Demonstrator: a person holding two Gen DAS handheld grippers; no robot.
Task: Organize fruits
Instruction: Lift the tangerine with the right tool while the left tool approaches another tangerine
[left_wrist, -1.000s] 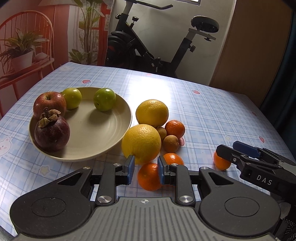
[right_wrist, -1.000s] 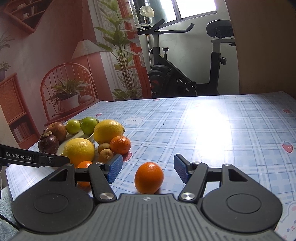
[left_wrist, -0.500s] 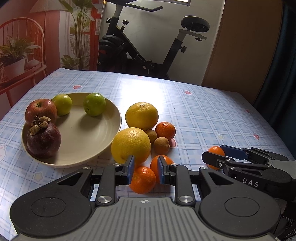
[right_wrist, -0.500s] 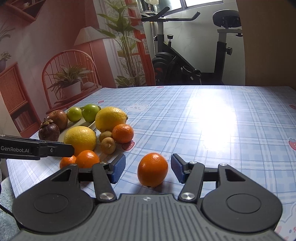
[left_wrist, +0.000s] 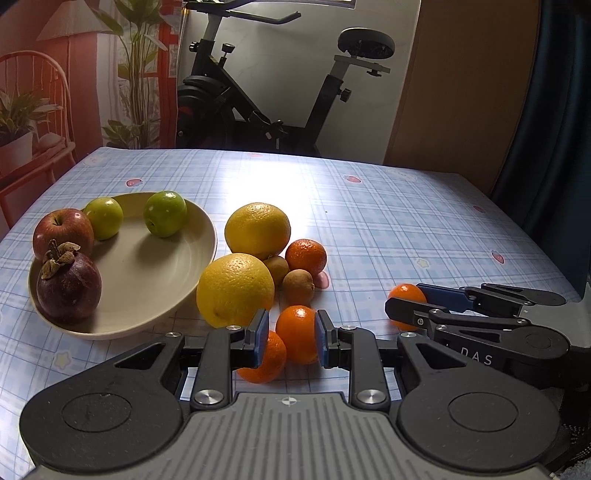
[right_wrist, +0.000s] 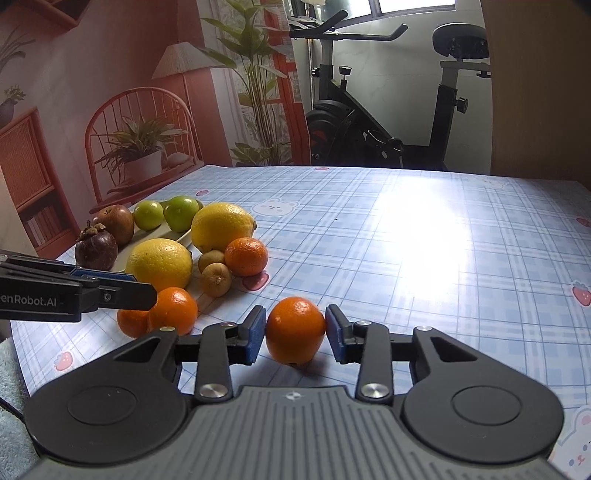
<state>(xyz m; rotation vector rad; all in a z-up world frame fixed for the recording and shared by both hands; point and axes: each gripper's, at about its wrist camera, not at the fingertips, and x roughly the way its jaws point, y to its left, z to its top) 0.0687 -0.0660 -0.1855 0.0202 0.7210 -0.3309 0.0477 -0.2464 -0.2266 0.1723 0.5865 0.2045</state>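
Note:
A small orange (right_wrist: 295, 330) sits on the checked tablecloth between the blue pads of my right gripper (right_wrist: 295, 336). The jaws are closing and both pads touch it. The left wrist view shows that right gripper (left_wrist: 406, 300) around the same orange (left_wrist: 404, 293). My left gripper (left_wrist: 290, 341) is shut and grips nothing. Two more oranges (left_wrist: 297, 334) (left_wrist: 267, 363) lie just past its tips. The beige plate (left_wrist: 192, 258) holds a red apple (left_wrist: 62, 232), two green apples (left_wrist: 164, 212) and a mangosteen (left_wrist: 68, 291).
Beside the plate lie two big yellow citrus (left_wrist: 234, 290), a small orange (left_wrist: 306, 256) and two small brown fruits (left_wrist: 298, 287). An exercise bike (left_wrist: 258, 110) stands beyond the table's far edge. A red chair (right_wrist: 136, 122) is at the left.
My right gripper's jaws have closed from wide apart onto the orange. The left gripper stayed shut and shifted slightly, so the two oranges now sit a little left in its view.

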